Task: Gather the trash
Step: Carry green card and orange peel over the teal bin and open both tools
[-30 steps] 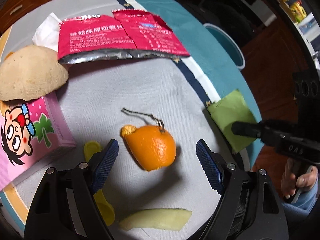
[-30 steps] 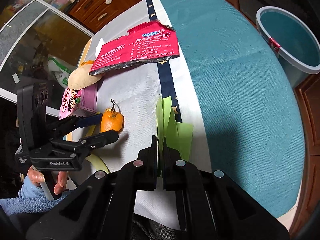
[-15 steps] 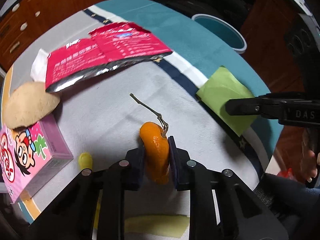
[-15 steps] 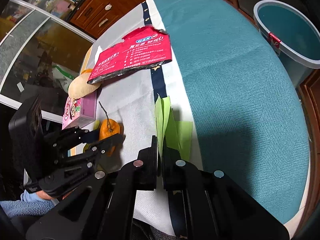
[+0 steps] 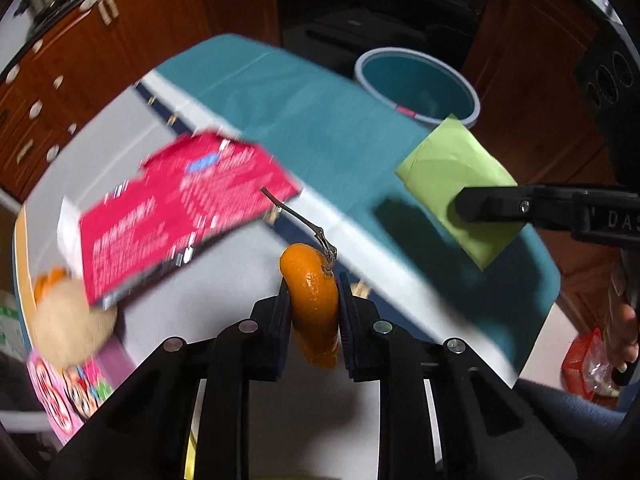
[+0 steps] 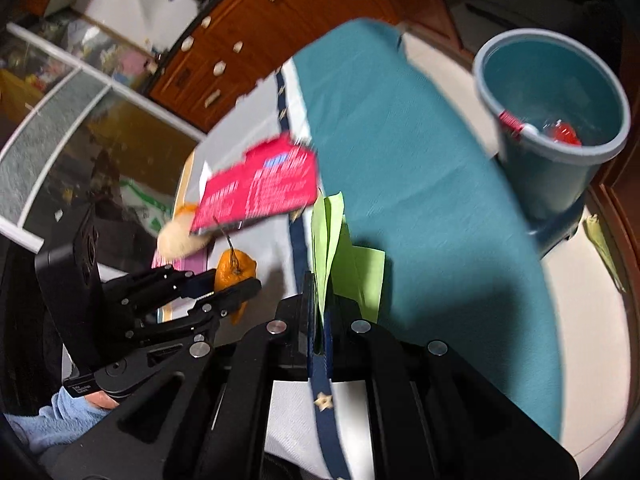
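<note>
At the bottom centre of my left wrist view, my left gripper (image 5: 314,312) has its pads squeezed against both sides of the orange peel (image 5: 314,304), whose thin stem pokes toward the upper left; the peel hangs clear of the pale cloth under it. In my right wrist view, bottom centre, my right gripper (image 6: 320,312) has its fingers pressed together on the folded green paper (image 6: 332,236), which stands up out of the pinch over the teal tablecloth (image 6: 400,160). The same paper shows at the right of the left view, pinched at its lower edge by black fingers. Just past the peel, in the lower left of the left view, I see a pink cartoon box (image 5: 68,384) and a pale round peel (image 5: 68,328), both blurred. Further up, left of centre, lies the red snack wrapper (image 5: 180,208), flat on the cloth. Farthest off, at the upper right, stands the blue bucket (image 5: 416,84) beyond the table edge, with something red inside in the right view.
</note>
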The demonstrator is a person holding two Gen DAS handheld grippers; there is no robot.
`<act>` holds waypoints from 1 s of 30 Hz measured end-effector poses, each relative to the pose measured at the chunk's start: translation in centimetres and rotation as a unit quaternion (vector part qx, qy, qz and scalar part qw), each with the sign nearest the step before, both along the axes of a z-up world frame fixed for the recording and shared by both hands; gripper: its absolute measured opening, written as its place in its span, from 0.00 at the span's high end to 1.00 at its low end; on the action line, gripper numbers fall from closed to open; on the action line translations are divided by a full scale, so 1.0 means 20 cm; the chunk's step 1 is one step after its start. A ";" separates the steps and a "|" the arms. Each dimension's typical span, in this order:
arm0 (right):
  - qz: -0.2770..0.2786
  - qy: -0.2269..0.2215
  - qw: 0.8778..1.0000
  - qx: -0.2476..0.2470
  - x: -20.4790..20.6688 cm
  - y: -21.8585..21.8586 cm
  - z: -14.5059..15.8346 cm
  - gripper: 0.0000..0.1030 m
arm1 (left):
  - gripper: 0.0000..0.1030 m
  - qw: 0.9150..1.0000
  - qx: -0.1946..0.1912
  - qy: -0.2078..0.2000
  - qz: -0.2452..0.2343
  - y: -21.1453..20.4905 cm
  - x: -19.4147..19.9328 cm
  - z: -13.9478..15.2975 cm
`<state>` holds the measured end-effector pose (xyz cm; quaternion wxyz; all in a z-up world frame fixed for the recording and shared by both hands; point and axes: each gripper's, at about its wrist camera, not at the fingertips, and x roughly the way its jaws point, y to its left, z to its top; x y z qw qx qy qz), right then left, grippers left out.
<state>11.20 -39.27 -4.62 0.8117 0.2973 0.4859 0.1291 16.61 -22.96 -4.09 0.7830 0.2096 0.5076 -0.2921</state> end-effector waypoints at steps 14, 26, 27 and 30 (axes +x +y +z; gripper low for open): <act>-0.177 -0.022 0.984 -0.028 0.16 -0.88 0.07 0.97 | 0.79 0.991 -0.039 -0.012 -0.124 -0.93 0.32 0.11; -0.230 0.045 0.972 -0.029 0.33 -1.19 -0.19 0.94 | 0.74 0.988 -0.026 0.057 -0.144 -1.39 0.49 -0.20; -0.231 0.047 0.971 -0.028 0.34 -1.20 -0.20 0.93 | 0.73 0.987 -0.019 0.060 -0.145 -1.41 0.50 -0.22; -0.235 0.050 0.970 -0.033 0.37 -1.20 -0.21 0.70 | 0.44 0.988 -0.007 0.047 -0.149 -1.43 0.50 -0.24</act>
